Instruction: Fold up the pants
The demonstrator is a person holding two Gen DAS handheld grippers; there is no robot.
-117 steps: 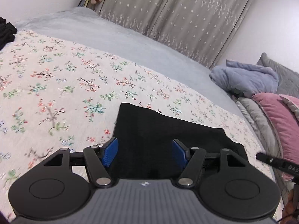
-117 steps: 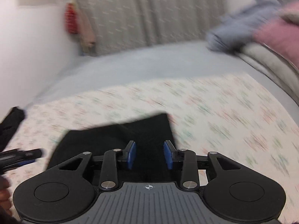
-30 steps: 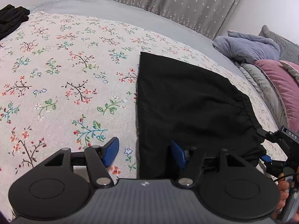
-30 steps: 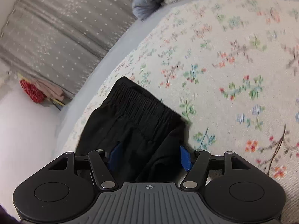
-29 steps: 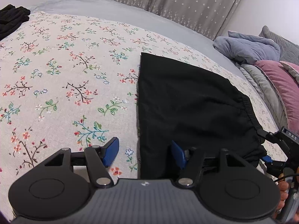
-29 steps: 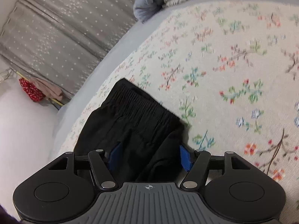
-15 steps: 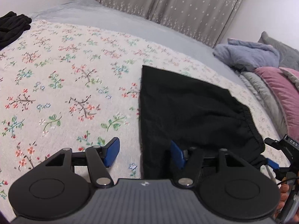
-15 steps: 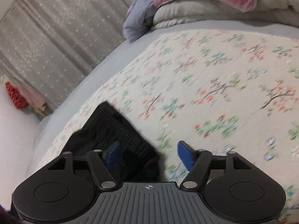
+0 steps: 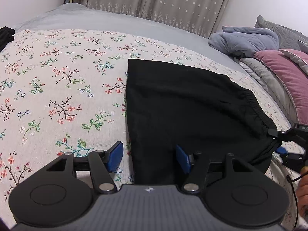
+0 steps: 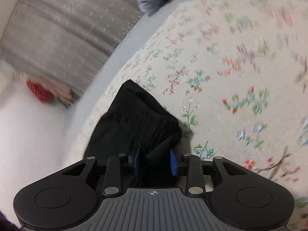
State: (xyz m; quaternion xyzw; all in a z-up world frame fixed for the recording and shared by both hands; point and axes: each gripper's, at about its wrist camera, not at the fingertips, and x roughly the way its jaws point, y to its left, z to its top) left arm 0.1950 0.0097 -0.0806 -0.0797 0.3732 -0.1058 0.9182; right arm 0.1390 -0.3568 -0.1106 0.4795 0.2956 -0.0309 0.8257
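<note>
A cream floral-printed bedspread (image 9: pixel 57 88) spreads ahead of the left gripper, grey star-dotted curtains (image 9: pixel 157 2) far beyond; a crumpled blue-grey blanket (image 9: pixel 244 40) and pink pillow (image 9: pixel 288 77) lie to its far right.

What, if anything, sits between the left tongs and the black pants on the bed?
Nothing visible does. The left tongs stand open right over the near edge of the black pants, with only the floral bedspread beneath. The right tongs are closing with the waistband corner between them.

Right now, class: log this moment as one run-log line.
task: fold pants | left gripper: open over black fabric pants edge | right gripper: closing, waistband corner between jaws | surface: floral bedspread
</note>
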